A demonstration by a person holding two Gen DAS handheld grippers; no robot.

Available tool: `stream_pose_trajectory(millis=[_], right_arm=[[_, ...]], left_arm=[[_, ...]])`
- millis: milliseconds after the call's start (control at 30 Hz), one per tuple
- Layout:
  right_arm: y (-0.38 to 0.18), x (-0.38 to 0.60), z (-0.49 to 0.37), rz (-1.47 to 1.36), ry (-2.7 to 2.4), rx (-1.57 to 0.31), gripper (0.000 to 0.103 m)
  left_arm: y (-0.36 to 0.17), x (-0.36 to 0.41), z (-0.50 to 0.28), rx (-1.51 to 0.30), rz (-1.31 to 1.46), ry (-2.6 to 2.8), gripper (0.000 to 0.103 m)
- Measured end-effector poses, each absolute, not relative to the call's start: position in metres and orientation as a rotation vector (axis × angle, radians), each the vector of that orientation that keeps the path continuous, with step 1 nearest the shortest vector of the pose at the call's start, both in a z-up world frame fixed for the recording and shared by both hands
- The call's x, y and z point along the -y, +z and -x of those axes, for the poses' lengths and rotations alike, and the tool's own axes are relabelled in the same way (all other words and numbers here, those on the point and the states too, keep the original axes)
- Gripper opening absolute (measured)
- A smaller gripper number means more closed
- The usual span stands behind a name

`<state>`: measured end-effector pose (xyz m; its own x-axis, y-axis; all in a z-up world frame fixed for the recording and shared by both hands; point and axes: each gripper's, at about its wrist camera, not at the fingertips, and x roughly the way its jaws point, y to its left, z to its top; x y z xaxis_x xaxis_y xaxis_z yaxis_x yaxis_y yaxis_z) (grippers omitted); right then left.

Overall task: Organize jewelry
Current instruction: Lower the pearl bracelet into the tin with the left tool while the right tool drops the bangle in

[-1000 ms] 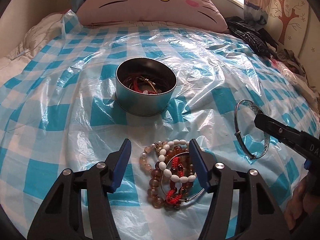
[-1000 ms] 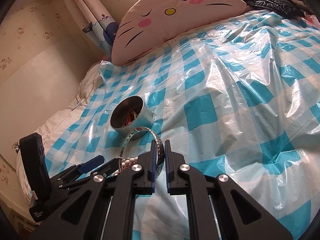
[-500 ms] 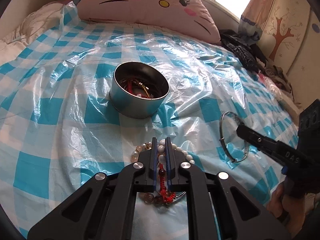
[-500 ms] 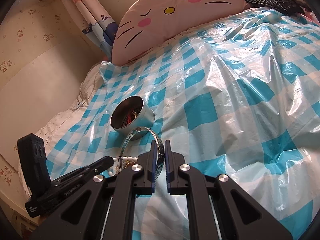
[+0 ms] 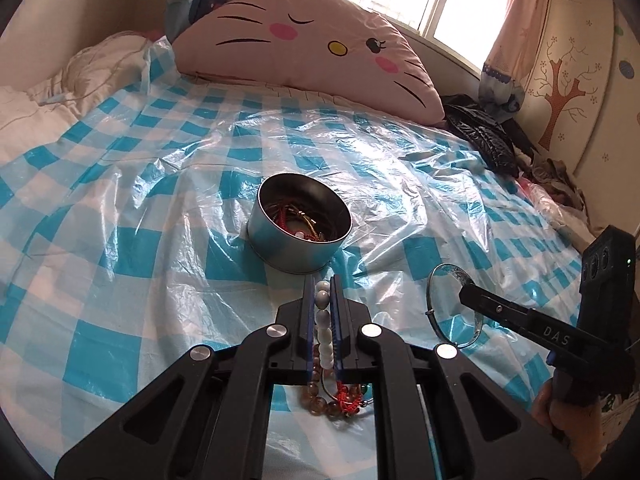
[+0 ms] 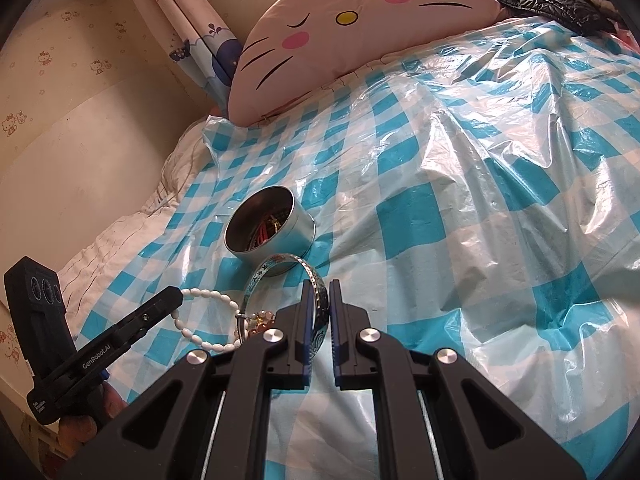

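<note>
A white bead bracelet is pinched in my left gripper, which is shut on it. In the right wrist view the white bead bracelet hangs as a loop from the left gripper. Under it lies a heap of amber bead and red cord bracelets. Just beyond stands a round metal tin holding red cords and chains. My right gripper is shut on a patterned silver bangle, held a little above the sheet, right of the tin.
A blue-and-white checked plastic sheet covers the bed. A pink cat-face pillow lies at the head. Black clothing is piled at the far right by a wardrobe. A white duvet bunches at the left.
The left gripper went from open around the bracelet heap to shut on the white bead bracelet, then rose with it. The right gripper and bangle stayed put.
</note>
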<state>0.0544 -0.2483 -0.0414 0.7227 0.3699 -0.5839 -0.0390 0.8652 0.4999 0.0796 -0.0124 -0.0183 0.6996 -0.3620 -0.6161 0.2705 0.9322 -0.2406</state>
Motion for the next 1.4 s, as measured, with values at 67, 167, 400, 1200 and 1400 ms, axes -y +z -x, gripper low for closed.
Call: stream_pose_trajectory(millis=[67, 167, 400, 1200, 1400], right_arm=[[-0.041, 0.247, -0.055, -0.479, 0.238, -0.734, 0.009], [-0.040, 0.245, -0.055, -0.471, 0.241, -0.731, 0.009], [-0.038, 0.237, -0.061, -0.453, 0.265, -0.727, 0.009], [-0.035, 0.234, -0.131, -0.420, 0.274, -0.726, 0.009], [-0.035, 0.221, -0.151, -0.377, 0.294, -0.732, 0.009]], left_arm=[[-0.017, 0.014, -0.078, -0.701, 0.100, -0.331, 0.007], [-0.011, 0.011, -0.075, -0.679, 0.098, -0.331, 0.007], [0.001, 0.015, -0.075, -0.654, 0.099, -0.353, 0.007], [-0.005, 0.044, -0.197, -0.732, 0.148, -0.356, 0.008], [-0.015, 0.000, -0.200, -0.738, 0.250, -0.245, 0.032]])
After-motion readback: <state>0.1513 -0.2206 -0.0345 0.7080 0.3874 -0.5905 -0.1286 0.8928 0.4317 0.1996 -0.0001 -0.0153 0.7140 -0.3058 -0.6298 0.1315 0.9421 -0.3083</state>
